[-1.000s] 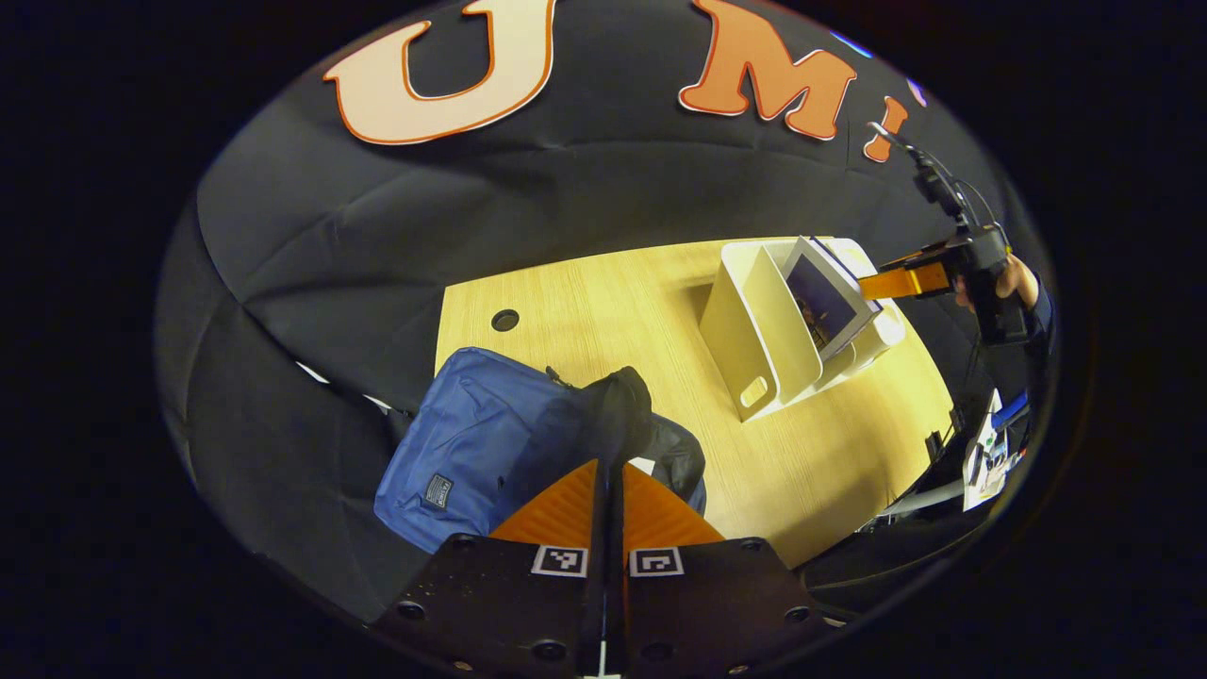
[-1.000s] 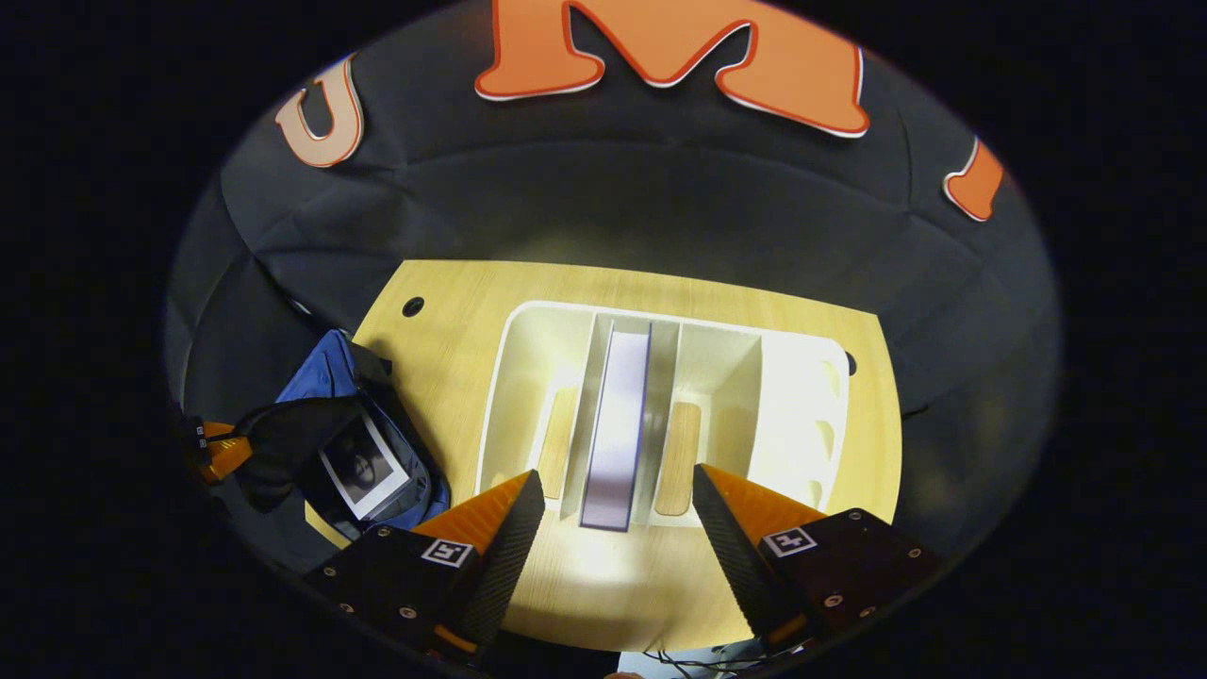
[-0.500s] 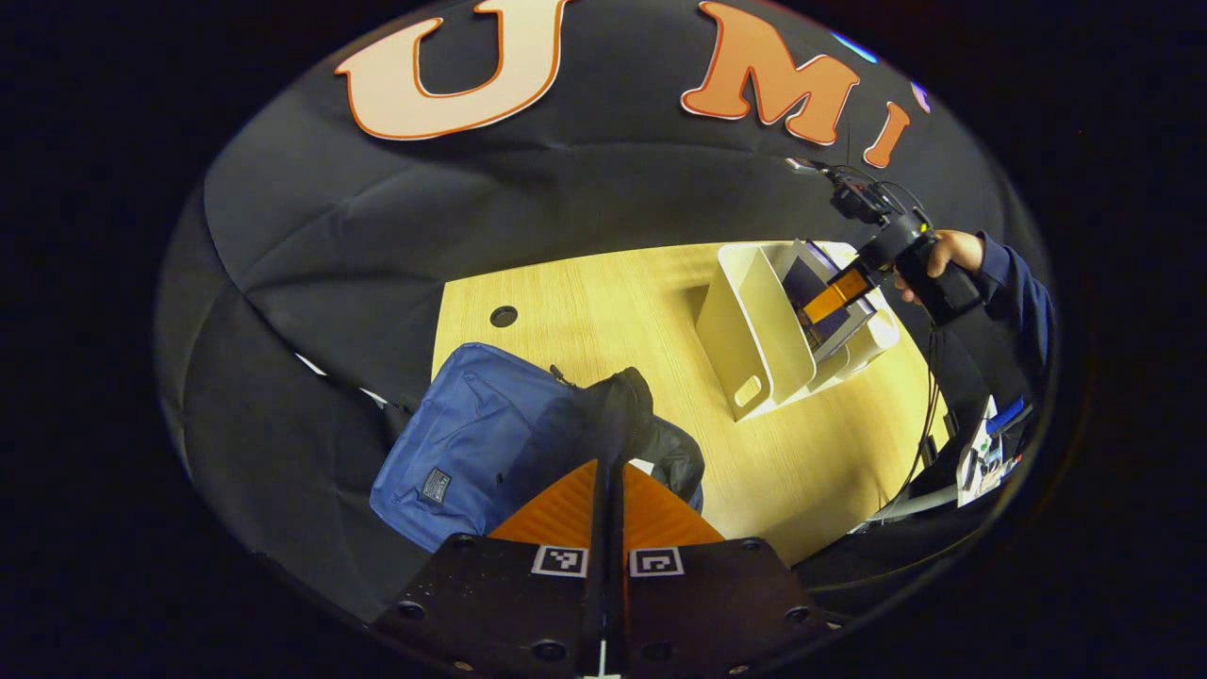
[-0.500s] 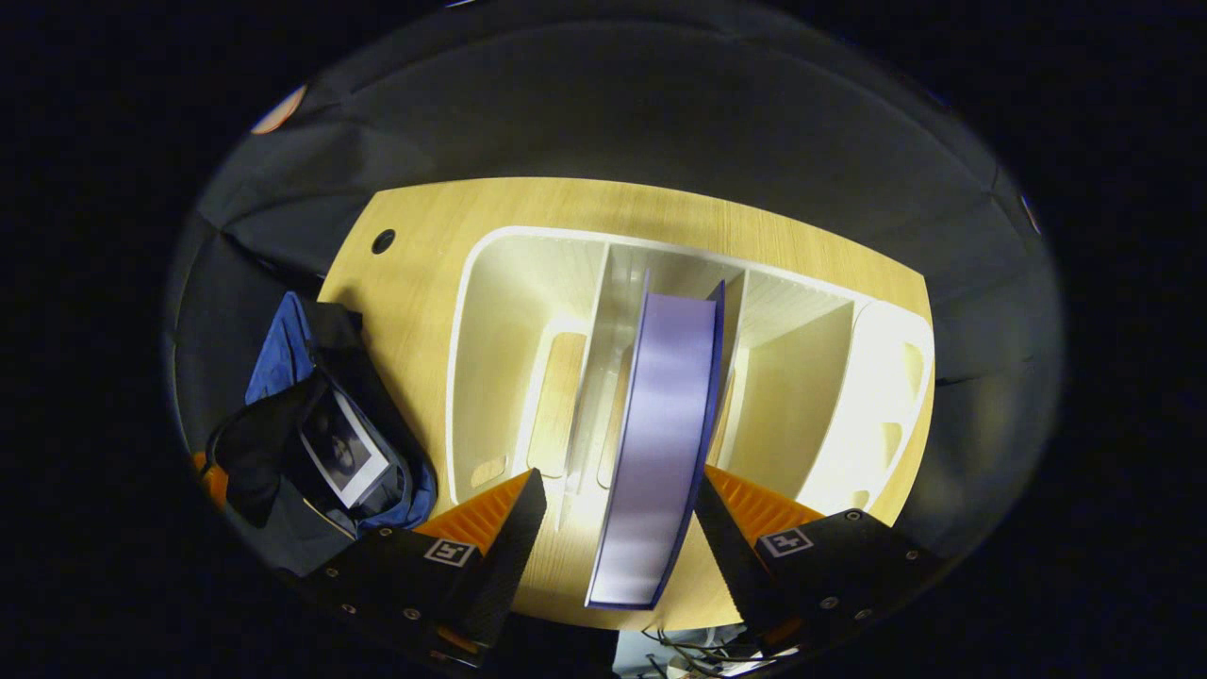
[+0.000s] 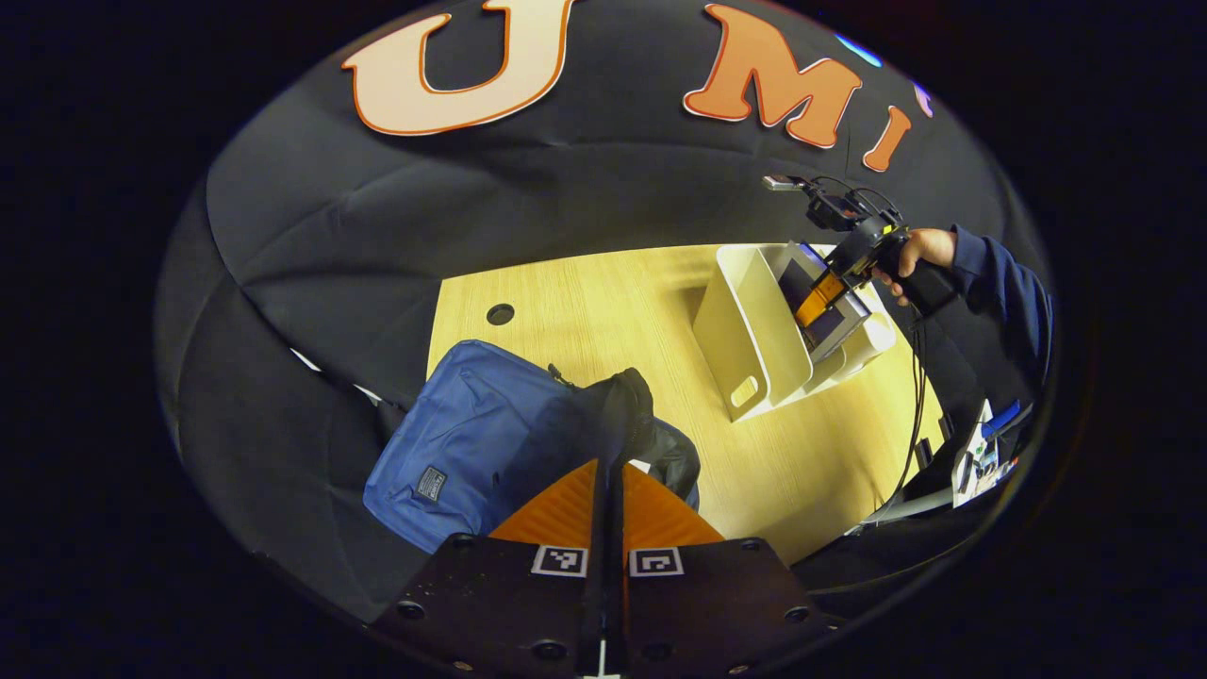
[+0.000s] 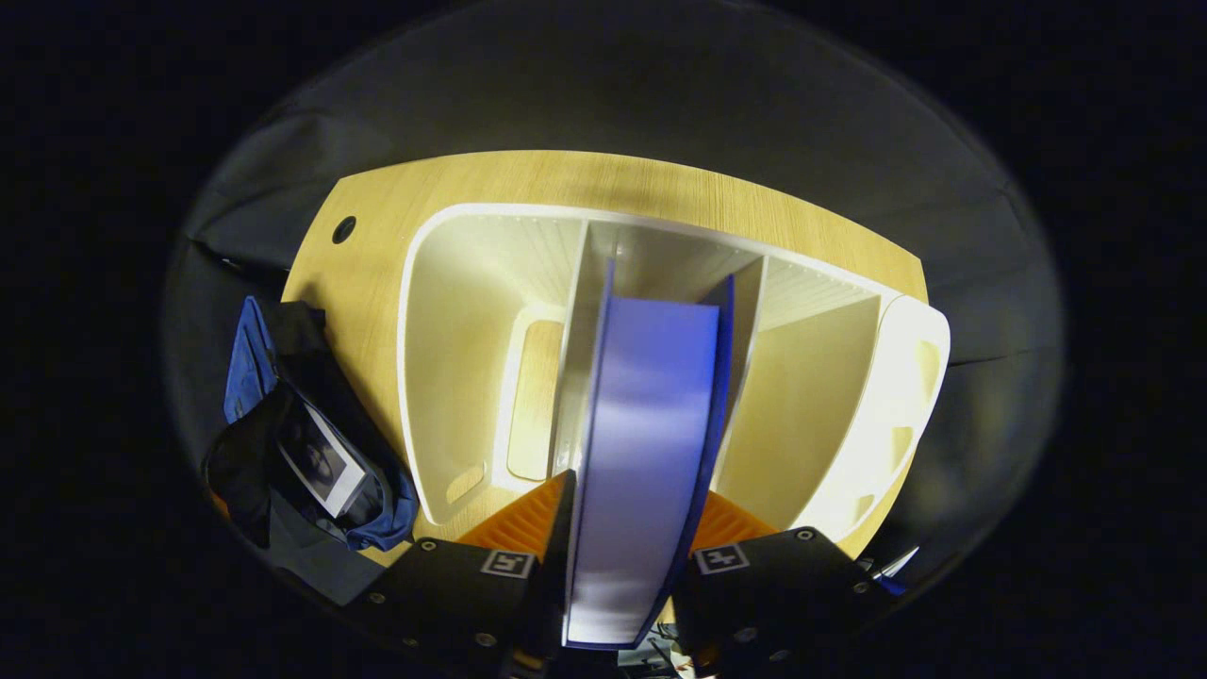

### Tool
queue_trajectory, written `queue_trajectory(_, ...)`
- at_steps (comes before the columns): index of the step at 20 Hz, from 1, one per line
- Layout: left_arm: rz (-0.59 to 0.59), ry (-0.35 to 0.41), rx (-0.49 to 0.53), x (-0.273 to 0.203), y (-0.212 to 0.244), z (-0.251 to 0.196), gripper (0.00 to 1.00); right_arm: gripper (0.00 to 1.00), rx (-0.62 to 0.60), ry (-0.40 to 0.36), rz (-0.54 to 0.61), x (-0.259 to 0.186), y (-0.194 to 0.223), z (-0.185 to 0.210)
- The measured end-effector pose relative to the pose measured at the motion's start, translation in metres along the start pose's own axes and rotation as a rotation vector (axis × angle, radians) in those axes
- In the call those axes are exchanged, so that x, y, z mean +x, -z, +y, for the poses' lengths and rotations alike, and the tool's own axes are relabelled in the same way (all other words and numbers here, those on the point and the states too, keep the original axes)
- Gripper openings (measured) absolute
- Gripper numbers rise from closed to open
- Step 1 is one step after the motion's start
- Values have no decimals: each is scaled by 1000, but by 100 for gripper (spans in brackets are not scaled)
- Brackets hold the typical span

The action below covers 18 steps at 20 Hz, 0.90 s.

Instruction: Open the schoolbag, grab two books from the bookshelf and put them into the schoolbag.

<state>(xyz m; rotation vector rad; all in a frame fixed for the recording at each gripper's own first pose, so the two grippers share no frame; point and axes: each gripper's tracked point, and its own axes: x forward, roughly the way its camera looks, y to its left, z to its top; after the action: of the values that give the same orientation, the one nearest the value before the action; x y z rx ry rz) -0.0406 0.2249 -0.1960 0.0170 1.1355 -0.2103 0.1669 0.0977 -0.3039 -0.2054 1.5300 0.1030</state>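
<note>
With the right gripper (image 6: 630, 566) pinching the book (image 6: 646, 443) in the bookshelf's (image 6: 453, 311) middle slot, a straight upward lift seemed best, while the left gripper (image 5: 608, 490), pressed together, held the schoolbag (image 5: 471, 434) open.

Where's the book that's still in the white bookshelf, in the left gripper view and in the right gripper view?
Left gripper view: the book stands far off at upper right, inside the white bookshelf.
Right gripper view: the book is at centre bottom, in the middle compartment, between the right tool's fingers.
Shared landmark: the blue schoolbag on the table.
</note>
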Motion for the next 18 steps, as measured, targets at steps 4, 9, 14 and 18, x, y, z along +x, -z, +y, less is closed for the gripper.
queue_trajectory(4,-3,9,-3,1,2,-1,2,33,31,-4,-6,-6,2,-4)
queue_trajectory(9,-5,16,4,3,0,0,2,40,13,-57,-44,-45,11,-4)
queue_trajectory(14,-4,27,11,4,-1,-3,2,40,-29,-84,-123,-104,24,-12)
queue_trajectory(18,-5,34,15,5,-1,-5,2,39,-61,-110,-181,-150,39,-10)
